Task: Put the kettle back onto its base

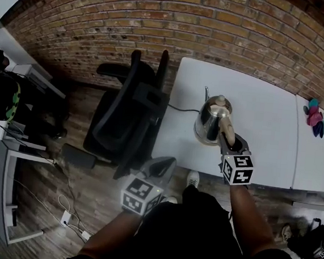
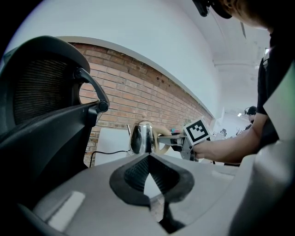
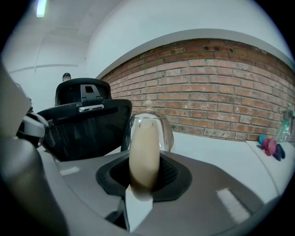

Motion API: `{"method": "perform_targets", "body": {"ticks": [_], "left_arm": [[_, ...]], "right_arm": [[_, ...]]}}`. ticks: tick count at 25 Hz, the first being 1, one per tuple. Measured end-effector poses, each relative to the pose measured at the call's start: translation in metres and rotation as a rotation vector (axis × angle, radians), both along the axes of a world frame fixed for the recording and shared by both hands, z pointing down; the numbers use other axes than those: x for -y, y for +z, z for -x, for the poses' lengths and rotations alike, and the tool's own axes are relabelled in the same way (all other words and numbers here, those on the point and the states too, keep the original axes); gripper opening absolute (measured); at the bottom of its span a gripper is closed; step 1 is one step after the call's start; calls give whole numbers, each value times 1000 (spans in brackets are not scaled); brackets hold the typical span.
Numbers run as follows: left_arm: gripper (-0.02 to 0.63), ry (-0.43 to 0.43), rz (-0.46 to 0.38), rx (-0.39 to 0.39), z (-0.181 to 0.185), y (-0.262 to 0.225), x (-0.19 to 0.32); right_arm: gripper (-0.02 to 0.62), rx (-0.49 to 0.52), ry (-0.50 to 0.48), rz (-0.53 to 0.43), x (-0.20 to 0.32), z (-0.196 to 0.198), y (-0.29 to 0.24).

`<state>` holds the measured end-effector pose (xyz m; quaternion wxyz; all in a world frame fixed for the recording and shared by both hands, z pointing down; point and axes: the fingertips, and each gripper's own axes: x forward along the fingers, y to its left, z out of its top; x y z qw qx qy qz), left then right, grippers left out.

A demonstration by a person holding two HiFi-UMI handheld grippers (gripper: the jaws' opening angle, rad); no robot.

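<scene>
Currently the right gripper (image 3: pixel 144 179) is clamping the beige handle (image 3: pixel 144 150) of the kettle (image 1: pixel 212 117); both dark pads are pressing against the handle's sides, as its own view is showing. The kettle is standing upright, steel body and small lid knob on top, over the near left part of the white table (image 1: pixel 265 127). A black cord (image 1: pixel 181 108) is running across the table from the left edge to the kettle's foot. Whether a base is sitting under the kettle: cannot tell, the underside is hidden.

The left gripper (image 2: pixel 148 159) is hanging low at the person's left, off the table, jaws closed tip to tip with nothing between them. It is pointing past a black office chair (image 1: pixel 126 117) that is standing just beside the table's left edge. A brick wall (image 1: pixel 189 20) is running behind the table. Small coloured items (image 1: pixel 314 118) are lying near the table's far right end, well apart from the kettle.
</scene>
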<state>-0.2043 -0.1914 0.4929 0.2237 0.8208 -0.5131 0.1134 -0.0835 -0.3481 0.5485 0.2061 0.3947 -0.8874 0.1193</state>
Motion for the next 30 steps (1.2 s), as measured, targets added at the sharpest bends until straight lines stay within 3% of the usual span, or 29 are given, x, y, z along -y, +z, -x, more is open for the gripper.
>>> {"method": "perform_targets", "body": {"ticks": [14,26,30], "left_arm": [[0,17,-16,18,-7,-3,-18],[0,6,-31,16,-4,-5,-21],[0,12,-31,10,-6,-9,-22]], "right_arm": [[123,-89,22,65,-19,-13,46],[124,-87,24,83,-17,-10,55],[176,-91,21,96,-20,-11,53]]}}
